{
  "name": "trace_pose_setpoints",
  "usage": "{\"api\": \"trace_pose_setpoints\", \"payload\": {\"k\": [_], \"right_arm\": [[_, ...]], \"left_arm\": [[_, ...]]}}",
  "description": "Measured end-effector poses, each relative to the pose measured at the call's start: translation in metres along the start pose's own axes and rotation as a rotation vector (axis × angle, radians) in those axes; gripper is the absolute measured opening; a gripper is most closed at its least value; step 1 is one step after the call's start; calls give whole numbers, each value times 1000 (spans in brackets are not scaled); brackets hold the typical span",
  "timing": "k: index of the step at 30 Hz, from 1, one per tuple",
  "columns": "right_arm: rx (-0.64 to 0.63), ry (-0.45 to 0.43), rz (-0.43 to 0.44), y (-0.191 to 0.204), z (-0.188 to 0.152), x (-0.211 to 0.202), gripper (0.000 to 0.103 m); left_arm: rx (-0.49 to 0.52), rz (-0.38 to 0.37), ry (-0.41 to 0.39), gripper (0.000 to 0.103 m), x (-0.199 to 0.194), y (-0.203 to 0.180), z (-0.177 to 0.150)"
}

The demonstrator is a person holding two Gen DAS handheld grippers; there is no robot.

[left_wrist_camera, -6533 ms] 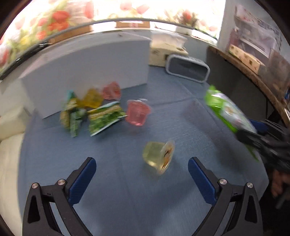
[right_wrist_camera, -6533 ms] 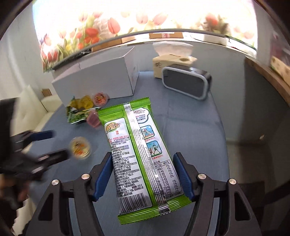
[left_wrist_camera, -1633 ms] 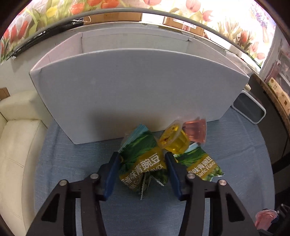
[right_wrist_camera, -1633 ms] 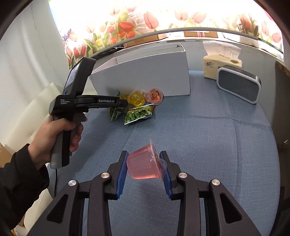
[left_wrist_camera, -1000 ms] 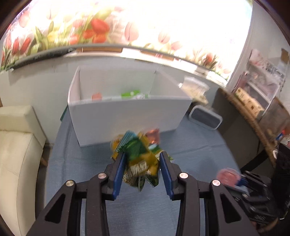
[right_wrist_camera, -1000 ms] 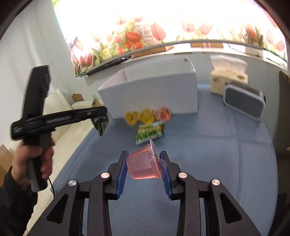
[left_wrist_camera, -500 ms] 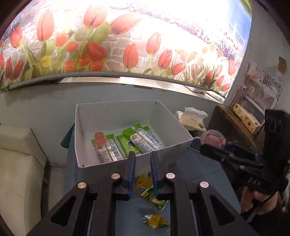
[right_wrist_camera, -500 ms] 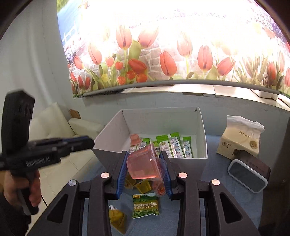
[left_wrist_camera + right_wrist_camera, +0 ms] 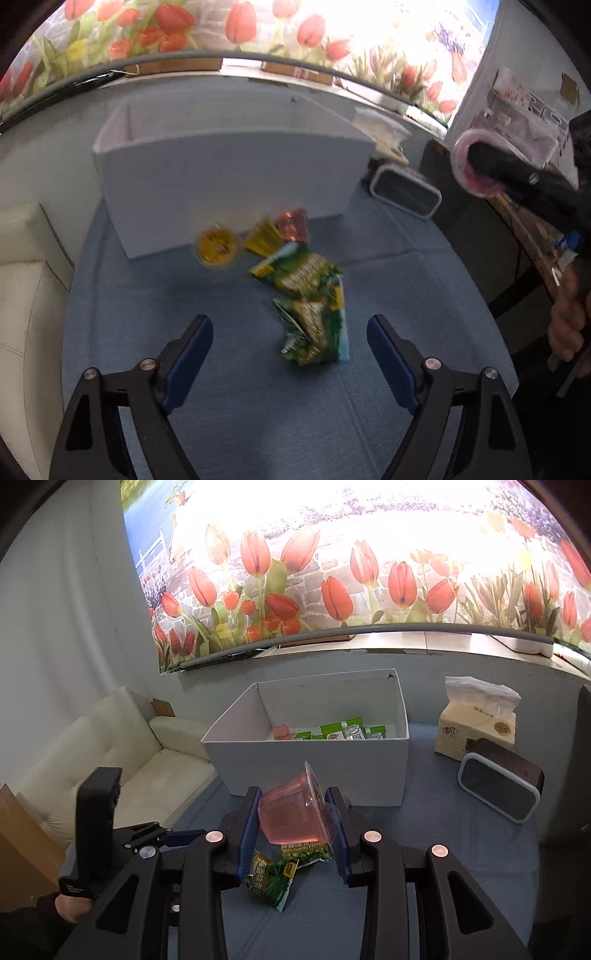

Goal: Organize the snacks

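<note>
Nearest the white box (image 9: 317, 768), the right gripper (image 9: 295, 825) pinches a pink jelly cup (image 9: 291, 816) above the blue tablecloth (image 9: 258, 406), the left gripper (image 9: 290, 343) gapes over green snack bags (image 9: 314, 325) before it, tulip mural (image 9: 332, 572) behind.

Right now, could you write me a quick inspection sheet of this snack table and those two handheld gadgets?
Surface: blue tablecloth, bare in front of the left fingers.
Job's things: white box with green packets and a pink cup inside; pink jelly cup; two green pea packets and yellow jelly cups on the cloth before the box.
Clutter: tissue pack, dark speaker.
Grippers: left gripper open, holding nothing; right gripper shut on the pink jelly cup.
Cables: nothing seen.
Surroundings: cream sofa, tulip mural.
</note>
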State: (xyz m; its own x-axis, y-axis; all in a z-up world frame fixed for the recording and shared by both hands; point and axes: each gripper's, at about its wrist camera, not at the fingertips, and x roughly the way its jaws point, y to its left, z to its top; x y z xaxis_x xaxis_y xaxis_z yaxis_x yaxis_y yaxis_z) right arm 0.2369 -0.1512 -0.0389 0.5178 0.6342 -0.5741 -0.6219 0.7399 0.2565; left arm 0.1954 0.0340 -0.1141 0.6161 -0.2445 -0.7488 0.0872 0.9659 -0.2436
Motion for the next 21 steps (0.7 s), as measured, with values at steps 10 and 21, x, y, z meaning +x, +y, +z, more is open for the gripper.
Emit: {"api": "trace_pose_setpoints", "payload": {"k": [10,21], "right_arm": [[105,-17,-18,-20,-50,-45,38],[173,-16,-49,-41,-80,-68,38]], "left_arm": [[76,40,62,92,42,-42,1],[113,95,104,55,62,-48,2]]}}
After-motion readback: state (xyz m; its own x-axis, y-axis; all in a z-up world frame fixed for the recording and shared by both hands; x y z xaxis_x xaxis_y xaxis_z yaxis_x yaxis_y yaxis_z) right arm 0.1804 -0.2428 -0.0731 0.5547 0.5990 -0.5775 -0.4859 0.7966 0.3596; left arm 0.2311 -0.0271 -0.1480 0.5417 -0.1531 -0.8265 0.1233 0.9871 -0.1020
